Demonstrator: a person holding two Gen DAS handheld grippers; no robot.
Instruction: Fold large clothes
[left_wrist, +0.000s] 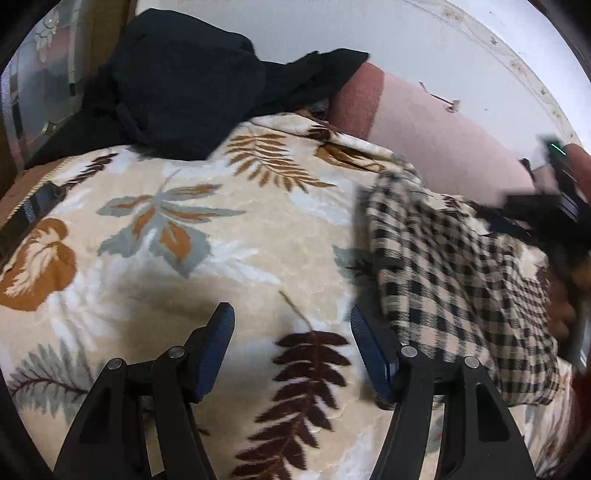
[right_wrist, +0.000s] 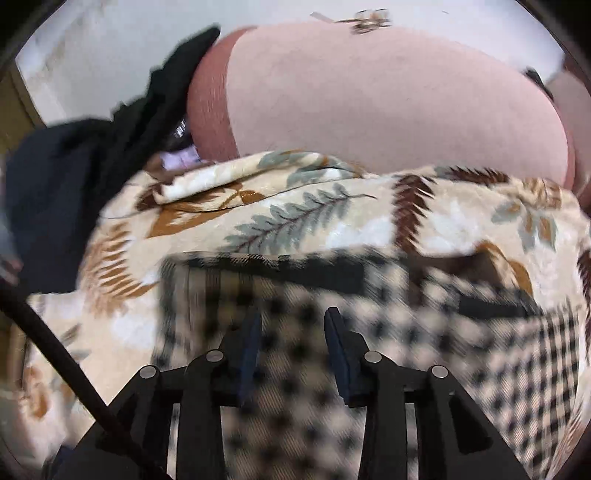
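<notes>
left wrist view: showed the left gripper (left_wrist: 291, 343) angled down over a leaf-print blanket (left_wrist: 177, 258), jaws standing wide with nothing between them. lay to the right, a checked garment (left_wrist: 454, 280), bunched and rumpled on the blanket, its near edge just beside the right-hand finger. piled at the far left, dark clothes (left_wrist: 177, 85), not folded either. looked like an early stage: no neat fold anywhere, most of the work still left. appeared blurred at the right edge, the right gripper (left_wrist: 535, 206) with a hand behind it, over the far side of the checked garment.

right wrist view: heavily blurred. showed the right gripper (right_wrist: 291, 339) tilted down above the checked garment (right_wrist: 369, 350), jaws parted narrowly, no cloth visibly pinched between the pads. spread beyond it the blanket (right_wrist: 295, 221), then a pink cushion (right_wrist: 388, 99), with dark clothes (right_wrist: 74, 166) at the left.
</notes>
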